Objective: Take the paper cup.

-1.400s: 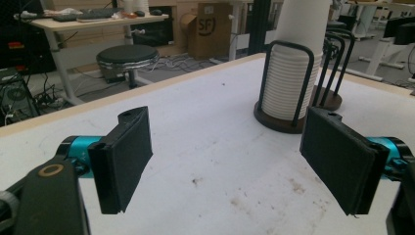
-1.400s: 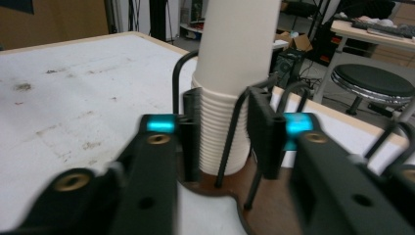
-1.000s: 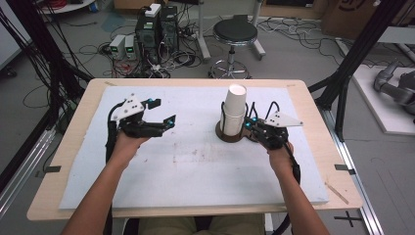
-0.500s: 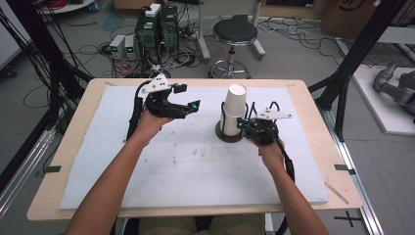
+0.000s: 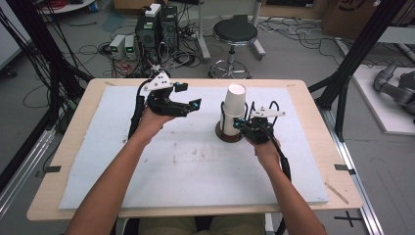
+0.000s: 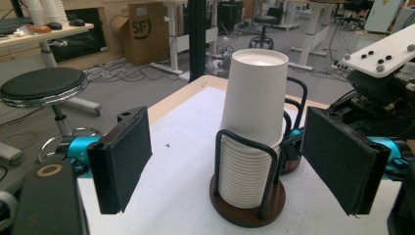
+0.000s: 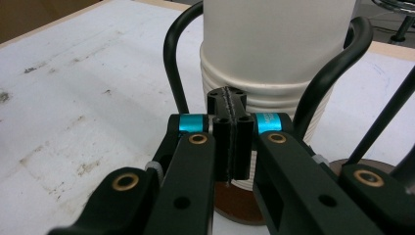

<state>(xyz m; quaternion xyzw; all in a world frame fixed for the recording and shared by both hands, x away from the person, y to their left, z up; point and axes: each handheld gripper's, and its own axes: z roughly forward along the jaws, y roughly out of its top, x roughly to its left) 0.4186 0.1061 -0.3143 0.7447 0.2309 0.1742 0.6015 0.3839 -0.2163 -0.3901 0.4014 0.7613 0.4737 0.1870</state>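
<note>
The left gripper (image 5: 192, 104) has swung in from the left part of the worktop (image 5: 293, 85) toward the middle since a second ago and now hovers above the white mat (image 5: 195, 156), jaws wide and empty, aimed at the stack of paper cups (image 5: 234, 108). That looks like the approach to lift the top cup. The stack stands in a wire holder (image 6: 247, 196) right of centre. At its right side the right gripper (image 5: 241, 125) is pressed shut, empty, against the holder, probably steadying it. Behind, a cardboard box (image 6: 147, 32) reads "SF".
</note>
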